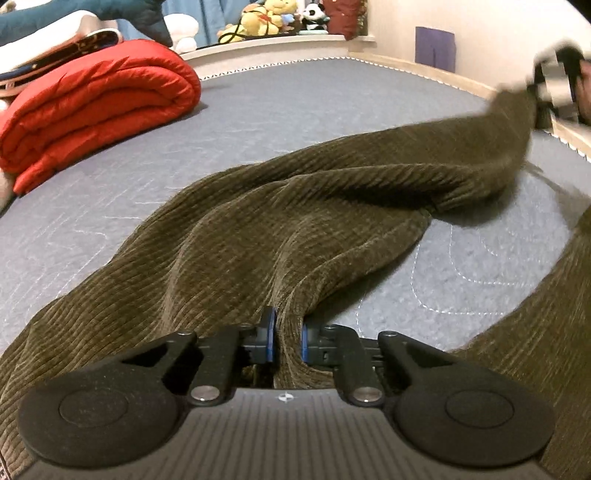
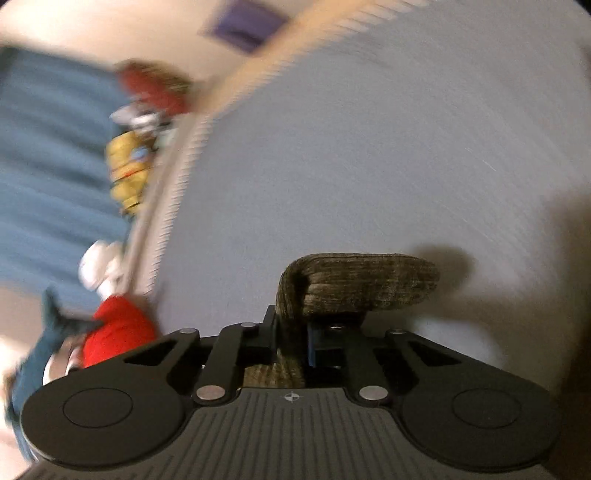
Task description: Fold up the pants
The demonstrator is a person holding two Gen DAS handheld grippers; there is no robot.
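Olive-brown corduroy pants [image 1: 303, 206] lie spread and rumpled on the grey-blue mattress [image 1: 258, 110]. My left gripper [image 1: 289, 338] is shut on a pinched fold of the pants, blue pads pressing the cloth from both sides. One end of the pants rises to the upper right, where the right gripper [image 1: 554, 88] appears blurred and holds it up. In the right wrist view my right gripper [image 2: 291, 332] is shut on a thick folded edge of the pants [image 2: 362, 280], which sticks out past the fingers above the mattress [image 2: 369, 147]. That view is smeared by motion.
A folded red quilt [image 1: 96, 107] lies at the mattress's far left. Plush toys [image 1: 273, 18] sit on a ledge behind the bed. A purple patch [image 1: 435, 48] marks the cream wall at the far right, beside the mattress edge.
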